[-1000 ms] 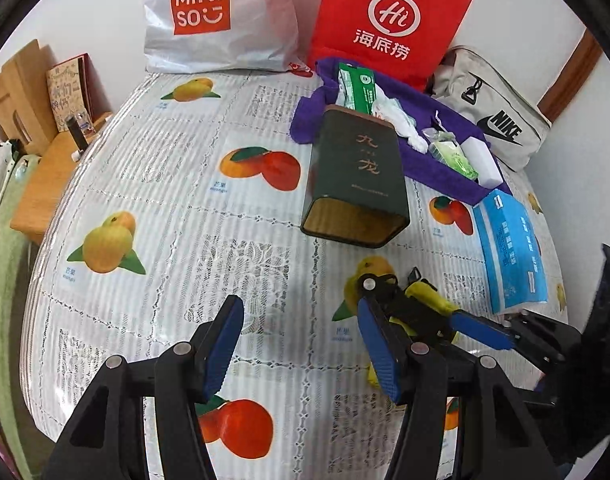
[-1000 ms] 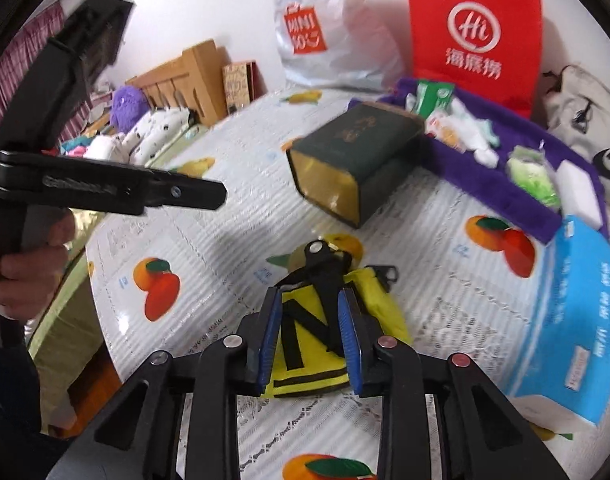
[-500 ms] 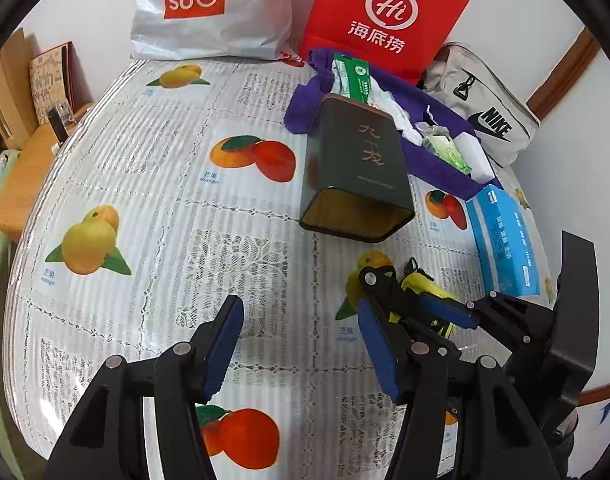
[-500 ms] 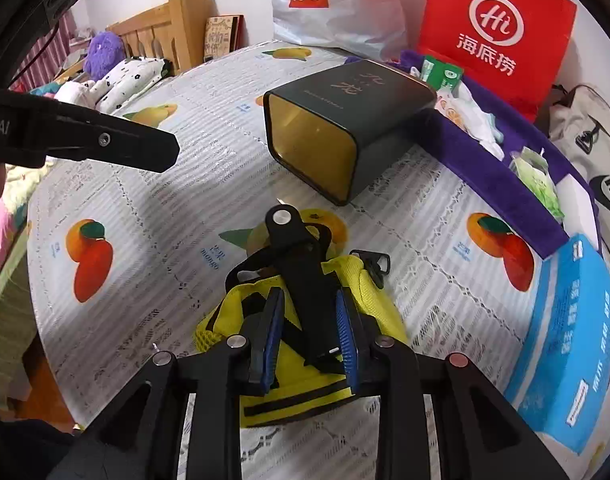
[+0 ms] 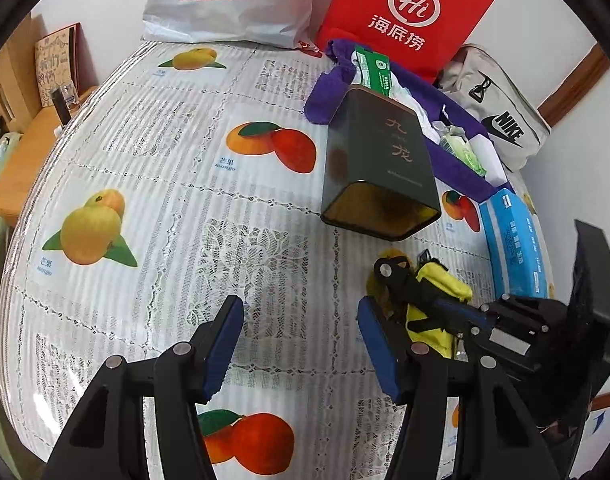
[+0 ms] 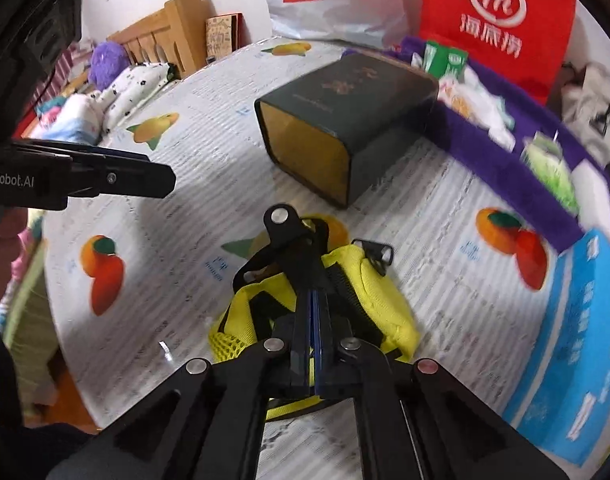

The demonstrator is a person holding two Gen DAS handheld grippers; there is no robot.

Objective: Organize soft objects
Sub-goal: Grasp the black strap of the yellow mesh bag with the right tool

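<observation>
- Two grippers are in my hands. My right gripper (image 6: 311, 320) has its blue pads pressed together, pinching the yellow pouch (image 6: 369, 304) and its black strap, low in the middle of the right wrist view.
- In the left wrist view that right gripper (image 5: 437, 300) comes in from the lower right, closed on the yellow pouch (image 5: 441, 284), which sits on the fruit-print tablecloth (image 5: 153, 168).
- My left gripper (image 5: 301, 340) is spread wide, its pads touching nothing, just left of the pouch.
- Just above the pouch lies a dark green tin (image 5: 381, 176) on its side, its gold mouth facing me.
- A purple cloth tray (image 5: 461, 164) with small packets lies behind the tin, upper right.
- A blue tissue pack (image 5: 513, 244) lies at the right edge.
</observation>
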